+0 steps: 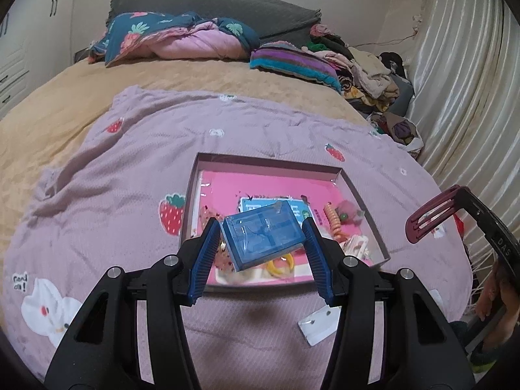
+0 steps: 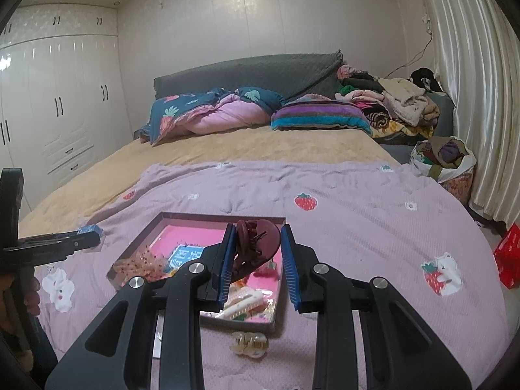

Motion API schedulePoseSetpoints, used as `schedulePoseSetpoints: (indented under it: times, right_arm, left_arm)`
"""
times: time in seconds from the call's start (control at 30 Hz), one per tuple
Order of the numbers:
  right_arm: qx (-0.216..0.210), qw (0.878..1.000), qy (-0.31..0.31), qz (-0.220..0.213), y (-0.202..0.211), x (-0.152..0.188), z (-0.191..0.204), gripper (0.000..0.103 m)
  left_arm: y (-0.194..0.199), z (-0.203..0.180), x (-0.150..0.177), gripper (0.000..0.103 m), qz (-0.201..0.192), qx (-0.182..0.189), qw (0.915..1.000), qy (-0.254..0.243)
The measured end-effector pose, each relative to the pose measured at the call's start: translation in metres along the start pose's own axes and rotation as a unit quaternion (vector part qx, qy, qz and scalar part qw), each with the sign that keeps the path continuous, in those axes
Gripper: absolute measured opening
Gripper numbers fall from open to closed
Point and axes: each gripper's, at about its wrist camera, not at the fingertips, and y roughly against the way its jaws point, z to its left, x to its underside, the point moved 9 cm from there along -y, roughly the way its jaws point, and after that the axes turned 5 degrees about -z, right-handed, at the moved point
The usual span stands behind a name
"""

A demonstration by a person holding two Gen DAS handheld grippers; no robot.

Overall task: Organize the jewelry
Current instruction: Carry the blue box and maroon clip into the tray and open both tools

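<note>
Lilac blanket [image 1: 136, 175] surrounds tray [image 1: 364, 201]; left gripper [image 1: 261, 242] holds blue box [image 1: 263, 234].

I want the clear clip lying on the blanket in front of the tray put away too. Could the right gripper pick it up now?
Probably not yet: the right gripper is shut on the maroon hair claw, so it can't take the clear clip until that's dropped.

A bedroom surrounds you.
Your bed [image 2: 227, 149] with its grey headboard [image 2: 253, 71] sits at 12 o'clock, white wardrobes [image 2: 58, 104] at 9 o'clock, cream curtains [image 2: 471, 81] at 3 o'clock, and a clothes pile [image 2: 396, 104] at 1 o'clock.
</note>
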Motion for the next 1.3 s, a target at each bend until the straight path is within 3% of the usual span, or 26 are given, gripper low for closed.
schedulePoseSetpoints:
  times: [0.83,1.3]
  right_arm:
    - [-0.010,1.000,0.007,-0.015,-0.042,-0.030,0.006,0.027]
    - [-0.001,0.999,-0.015,0.034,-0.089,0.010,-0.010,0.027]
  left_arm:
    - [-0.046,-0.023,-0.005,0.044,0.024,-0.005,0.9993,-0.027]
    - [-0.092,-0.025,0.011,0.044,0.058,-0.011,0.9976,-0.035]
